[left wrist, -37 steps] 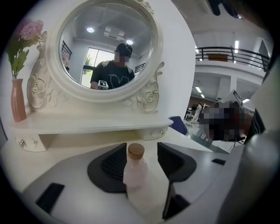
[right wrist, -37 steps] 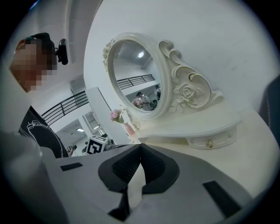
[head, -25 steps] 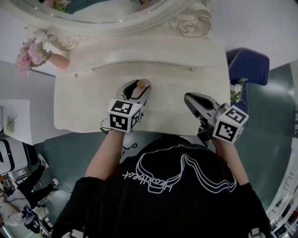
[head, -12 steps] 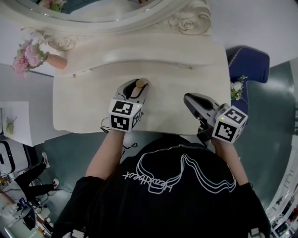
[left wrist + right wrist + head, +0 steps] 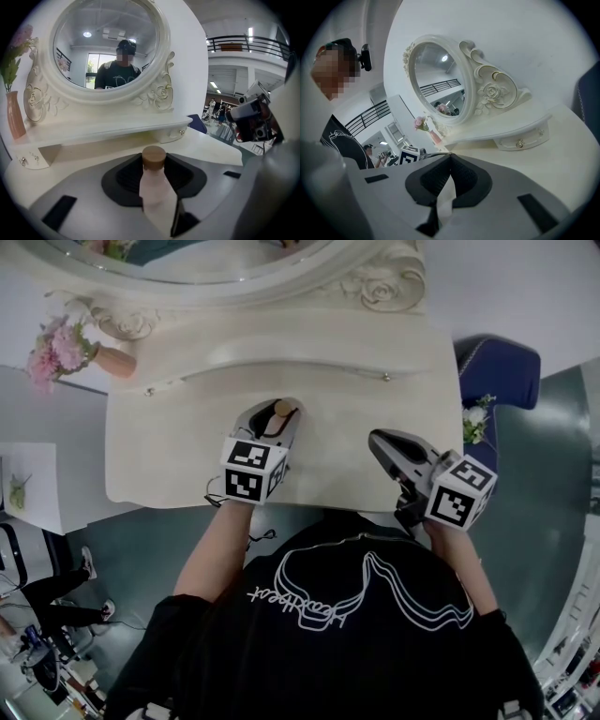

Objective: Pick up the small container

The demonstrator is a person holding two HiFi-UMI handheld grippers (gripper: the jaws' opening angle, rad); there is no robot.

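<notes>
The small container [image 5: 281, 409] is a pale pink bottle [image 5: 153, 190] with a round wooden cap, standing upright on the cream dressing table [image 5: 178, 451]. My left gripper [image 5: 278, 412] is shut on it: its jaws have just been closing and the dark pads press the bottle's neck from both sides. My right gripper [image 5: 379, 440] hovers over the table's right front part, apart from the bottle. Its jaws [image 5: 450, 157] meet at the tips with nothing between them.
An oval mirror in a carved frame [image 5: 375, 287] rises behind a raised drawer shelf [image 5: 309, 357] at the table's back. A vase of pink flowers [image 5: 66, 345] stands at the back left. A blue chair [image 5: 502, 367] sits beyond the right edge.
The left jaws have drawn in onto the bottle's neck. Both hands have stayed where they were.
</notes>
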